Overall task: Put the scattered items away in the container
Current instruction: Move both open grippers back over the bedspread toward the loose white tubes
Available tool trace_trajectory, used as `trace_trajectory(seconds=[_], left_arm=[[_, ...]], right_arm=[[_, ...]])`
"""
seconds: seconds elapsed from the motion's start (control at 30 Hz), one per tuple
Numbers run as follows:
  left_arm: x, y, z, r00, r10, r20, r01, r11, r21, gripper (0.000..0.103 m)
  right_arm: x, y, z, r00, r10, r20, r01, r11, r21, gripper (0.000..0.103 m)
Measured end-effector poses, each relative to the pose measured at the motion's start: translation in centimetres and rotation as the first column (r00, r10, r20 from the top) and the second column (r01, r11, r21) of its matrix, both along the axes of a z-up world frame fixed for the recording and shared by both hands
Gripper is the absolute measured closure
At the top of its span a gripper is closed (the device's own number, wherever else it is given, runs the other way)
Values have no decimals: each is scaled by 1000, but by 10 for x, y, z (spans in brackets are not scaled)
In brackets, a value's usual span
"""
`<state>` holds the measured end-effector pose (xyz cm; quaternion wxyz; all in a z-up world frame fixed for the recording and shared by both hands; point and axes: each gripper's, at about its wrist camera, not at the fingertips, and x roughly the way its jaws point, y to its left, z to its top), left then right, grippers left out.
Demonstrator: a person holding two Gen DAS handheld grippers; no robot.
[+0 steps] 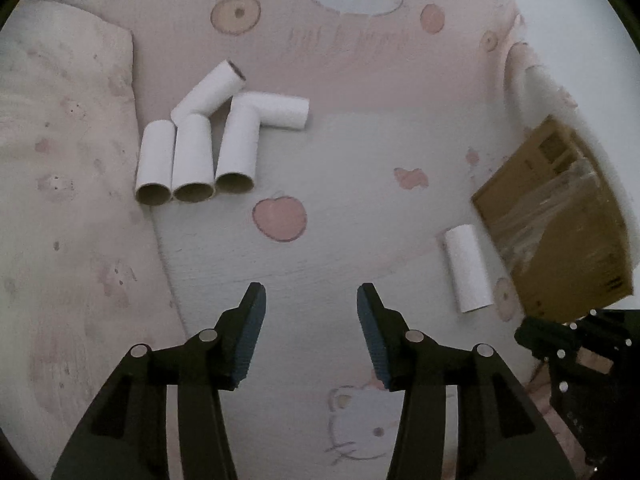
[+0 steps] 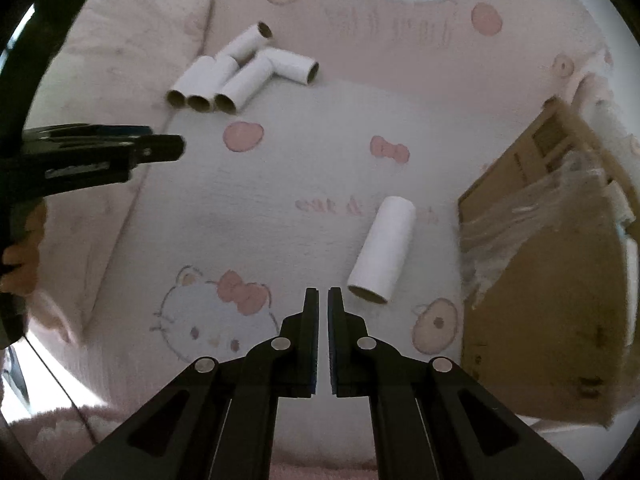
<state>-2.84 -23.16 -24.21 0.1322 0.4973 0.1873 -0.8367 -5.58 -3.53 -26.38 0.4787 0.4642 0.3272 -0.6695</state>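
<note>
Several white cardboard tubes (image 1: 208,140) lie in a cluster on the pink-and-white bedspread, at upper left in both views (image 2: 236,76). One single tube (image 1: 468,268) lies apart beside a brown cardboard box (image 1: 560,220) on the right; it shows in the right wrist view (image 2: 384,248) just ahead and right of my right gripper (image 2: 324,292), which is shut and empty. The box (image 2: 540,280) has clear tape on its side. My left gripper (image 1: 310,292) is open and empty, hovering over the bedspread between the cluster and the single tube.
A pale pink pillow (image 1: 56,152) lies left of the tube cluster. The left gripper (image 2: 100,152) shows at the left edge of the right wrist view. The right gripper's body (image 1: 580,356) shows at lower right in the left wrist view.
</note>
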Motion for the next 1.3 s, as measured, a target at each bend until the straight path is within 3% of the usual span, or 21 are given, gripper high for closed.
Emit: trace_trajectory(seconds=[0.23,0.33,0.37,0.47,0.5,0.63,0.77,0.97,1.13,1.3], left_arm=[[-23,-19,-18,998,-39,48,39,999,12,46],[-34,-26,-26,997,-35,66,31,998,51,45],[-38,-29,-30,997,-26,73,20,997,77,45],[-46,-35,-37,996,-13,83,3,993,117,45],[-49,-37,-39,996,-4,87,-6,993,120,45],[-63,-49,-38,996,44,80,-54,989,134,44],[-86,-60,-28,997,57,56,-60,997,45,44],[-116,-77,-26,997,56,59,-52,996,-68,44],[-124,-85,-42,994,74,83,-73,997,-14,44],[-125,-79,-48,994,60,92,-56,997,-50,45]], right_arm=[[-17,-17,-36,995,-59,76,53,995,81,103],[-24,-19,-50,993,-81,81,71,990,123,96],[-27,-19,-54,993,-90,80,79,988,133,86],[-33,-20,-60,993,-110,50,101,983,154,38],[-34,-20,-59,993,-111,37,105,984,141,36],[-43,-25,-59,992,-125,31,120,984,128,36],[-54,-30,-69,988,-153,4,150,977,152,36],[-70,-34,-79,980,-195,44,186,970,156,35],[-72,-37,-83,981,-184,55,174,974,148,36],[-75,-34,-88,973,-213,85,199,969,148,36]])
